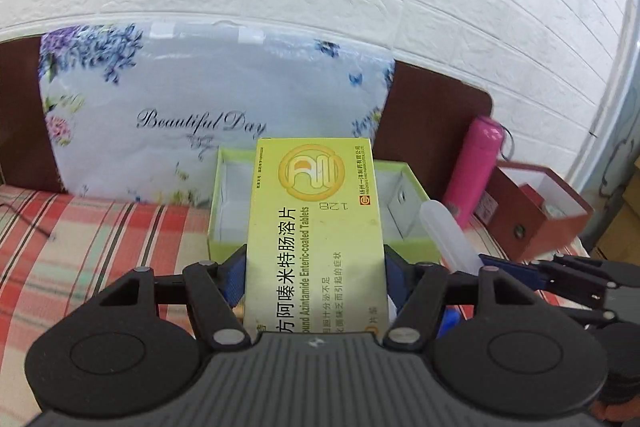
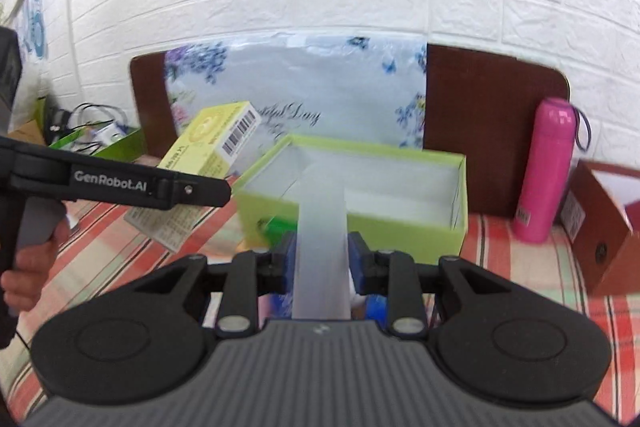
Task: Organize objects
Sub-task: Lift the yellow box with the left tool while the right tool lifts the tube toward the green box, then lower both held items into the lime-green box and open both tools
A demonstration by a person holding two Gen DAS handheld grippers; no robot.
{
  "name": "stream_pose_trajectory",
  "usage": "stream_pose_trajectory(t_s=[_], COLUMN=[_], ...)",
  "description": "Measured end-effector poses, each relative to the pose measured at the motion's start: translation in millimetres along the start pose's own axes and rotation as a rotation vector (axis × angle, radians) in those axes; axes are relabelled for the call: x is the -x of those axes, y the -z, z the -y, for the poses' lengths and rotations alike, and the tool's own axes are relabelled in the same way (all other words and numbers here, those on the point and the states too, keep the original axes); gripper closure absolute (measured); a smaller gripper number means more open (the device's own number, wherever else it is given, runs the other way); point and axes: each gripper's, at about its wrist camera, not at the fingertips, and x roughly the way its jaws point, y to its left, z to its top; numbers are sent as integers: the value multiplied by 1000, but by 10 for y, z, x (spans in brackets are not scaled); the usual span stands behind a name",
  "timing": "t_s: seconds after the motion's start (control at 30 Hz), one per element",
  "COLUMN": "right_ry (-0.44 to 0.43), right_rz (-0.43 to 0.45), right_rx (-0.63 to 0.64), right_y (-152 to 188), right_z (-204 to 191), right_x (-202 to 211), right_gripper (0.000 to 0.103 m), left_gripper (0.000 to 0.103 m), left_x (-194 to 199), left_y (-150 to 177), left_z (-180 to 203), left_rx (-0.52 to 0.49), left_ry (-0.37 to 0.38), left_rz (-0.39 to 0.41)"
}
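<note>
- The left gripper (image 1: 316,279) is clamped on a yellow medicine box (image 1: 314,223), its printed face up, held in the air in front of the green box (image 1: 416,183).
- The right gripper (image 2: 322,263) is closed on a translucent white tube (image 2: 322,227), also lifted, its far end over the green box's near wall.
- The green box sits open on the plaid bedspread (image 1: 92,239), white inside, near the headboard edge.
- Behind it leans a floral pillow (image 1: 192,99) against the brown headboard (image 2: 488,107).
- A pink bottle (image 2: 546,167) stands at the right, beside an open red-brown box (image 2: 600,227).
- A hand (image 2: 28,267) shows at the right view's left edge.
</note>
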Motion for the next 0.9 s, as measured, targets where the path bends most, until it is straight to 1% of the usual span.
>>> stream_pose_trajectory(t_s=[0.1,0.17,0.23,0.3,0.37,0.47,0.57,0.63,0.67,0.7,0.73,0.77,0.8,0.9], right_ry=[35,39,50,56,47,49,48,35,25,23,22,19,18,24], right_rz=[1,-5,-11,-22,-43,-85,-127,-178,-199,-210,-209,-203,-191,-128], right_rx=[16,11,9,-2,-19,-16,-12,7,9,-2,-23,-42,-54,-68], right_y=[-183,-265,-321,-344,-346,-274,-180,-112,-73,-45,-28,-22,-21,-52], right_z=[95,159,214,276,336,365,368,350,346,349,374,406,431,486], right_x=[-393,-649,-899,-1131,-1358,-1644,-1858,-1994,-2046,-2071,-2069,-2044,-1998,-1736], right_gripper=[77,77,77,77,77,77,77,77,71,69,60,46,41,34], left_gripper=[34,34,34,34,34,34,34,24,21,21,21,21,21,21], left_x=[-309,-517,-727,-940,-1130,-1367,-1517,-1575,-1592,-1594,-1566,-1528,-1472,-1231], left_y=[-233,-360,-451,-504,-517,-476,-382,-326,-309,-294,-284,-279,-281,-265], left_z=[-25,-85,-147,-192,-239,-340,-431,-471,-485,-496,-495,-502,-497,-462], left_rx=[1,27,49,45,43,60,85,91,90,86,79,78,79,65], left_ry=[-19,-16,-11,-21,-35,-38,-41,-50,-58,-57,-50,-51,-58,-72], left_rz=[6,4,-14,-24,-39,-73,-87,-94,-96,-92,-85,-80,-72,-25])
